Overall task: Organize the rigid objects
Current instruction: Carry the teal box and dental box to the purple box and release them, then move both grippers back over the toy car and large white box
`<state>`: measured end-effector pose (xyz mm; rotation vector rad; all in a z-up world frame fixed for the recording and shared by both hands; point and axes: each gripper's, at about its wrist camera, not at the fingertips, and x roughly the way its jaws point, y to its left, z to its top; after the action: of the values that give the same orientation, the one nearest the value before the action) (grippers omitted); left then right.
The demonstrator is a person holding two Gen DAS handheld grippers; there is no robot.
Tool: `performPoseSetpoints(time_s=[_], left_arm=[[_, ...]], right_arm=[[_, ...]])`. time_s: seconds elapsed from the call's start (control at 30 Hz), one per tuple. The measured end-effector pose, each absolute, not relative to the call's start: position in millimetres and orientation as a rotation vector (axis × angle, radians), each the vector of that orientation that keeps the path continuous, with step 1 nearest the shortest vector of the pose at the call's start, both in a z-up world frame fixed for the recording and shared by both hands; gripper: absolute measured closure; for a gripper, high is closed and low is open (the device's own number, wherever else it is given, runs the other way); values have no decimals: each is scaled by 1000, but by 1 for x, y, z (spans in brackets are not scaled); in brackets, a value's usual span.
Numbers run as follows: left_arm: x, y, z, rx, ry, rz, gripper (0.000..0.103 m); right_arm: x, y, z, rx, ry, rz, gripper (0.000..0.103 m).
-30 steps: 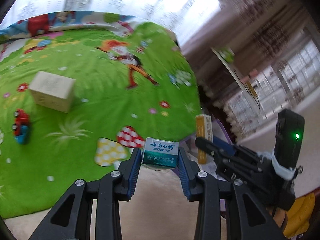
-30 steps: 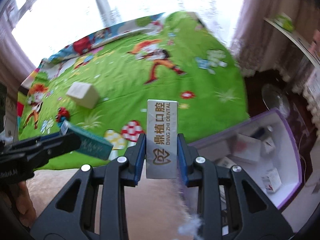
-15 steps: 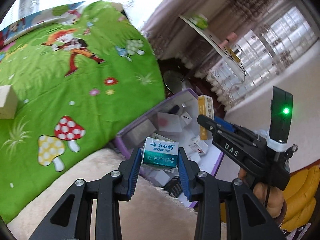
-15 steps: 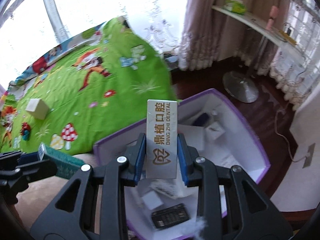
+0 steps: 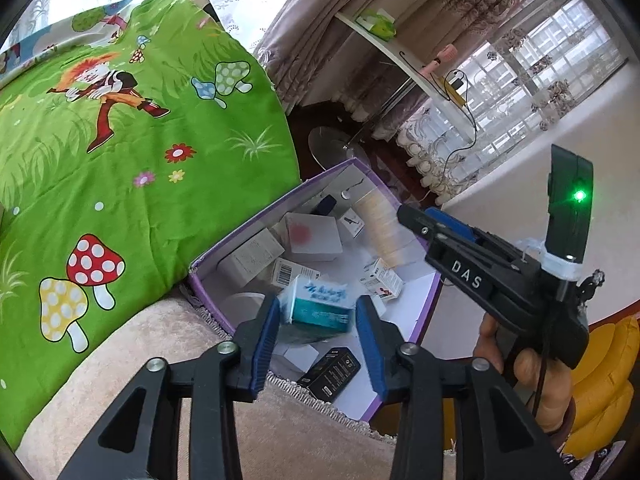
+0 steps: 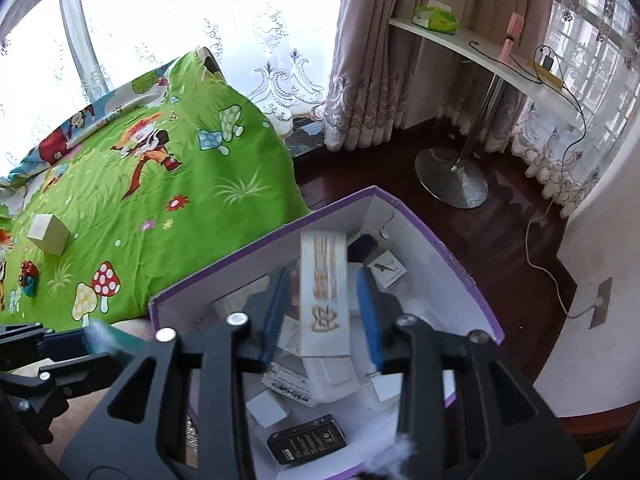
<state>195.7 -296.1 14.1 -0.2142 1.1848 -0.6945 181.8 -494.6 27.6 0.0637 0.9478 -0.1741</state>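
1. L gripper (image 5: pixel 316 316): jaws opening, spread wider than the small teal-and-white cardboard box (image 5: pixel 320 304) between them. Box is blurred and tilted, a gap shows at each pad, so it looks released, not pinched.
2. R gripper (image 6: pixel 322 312): jaws opening too. The tall white cardboard box w/ gold print (image 6: pixel 325 292) sits between them, motion-blurred, clear of both blue pads; looks to be dropping.
3. Key relation: both boxes hang directly over the open purple-rimmed white bin (image 6: pixel 440 248) on the floor, beside the green cartoon-print bedspread (image 5: pixel 120 160). White box's long axis runs roughly along the fingers, pointing down into the bin; teal box lies crosswise between the L pads. Each hand is over its own half of the bin, L nearer the bed-side wall.
4. Bin already holds several white cartons and a flat black box (image 6: pixel 308 440).
5. Vs. 1 s ago: both boxes were clamped tight and the grippers were above the bedspread, bin at frame edge. Now both are over the bin w/ jaws parted.
6. A plain beige box (image 6: pixel 48 234) and a small red toy (image 6: pixel 28 274) remain on the bedspread, prob. next to collect.
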Motion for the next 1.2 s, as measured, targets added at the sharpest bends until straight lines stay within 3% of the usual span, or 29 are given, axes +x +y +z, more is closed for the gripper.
performPoseSetpoints(time_s=[0.2, 0.67, 1.2], left_arm=[[193, -295, 19, -196, 1165, -698, 47], [185, -258, 64, -3, 937, -399, 39], [177, -164, 90, -149, 801, -340, 39]], right_arm=[[180, -491, 33, 91, 924, -137, 37], [178, -470, 51, 96, 889, -36, 36], [163, -379, 83, -99, 774, 100, 35]])
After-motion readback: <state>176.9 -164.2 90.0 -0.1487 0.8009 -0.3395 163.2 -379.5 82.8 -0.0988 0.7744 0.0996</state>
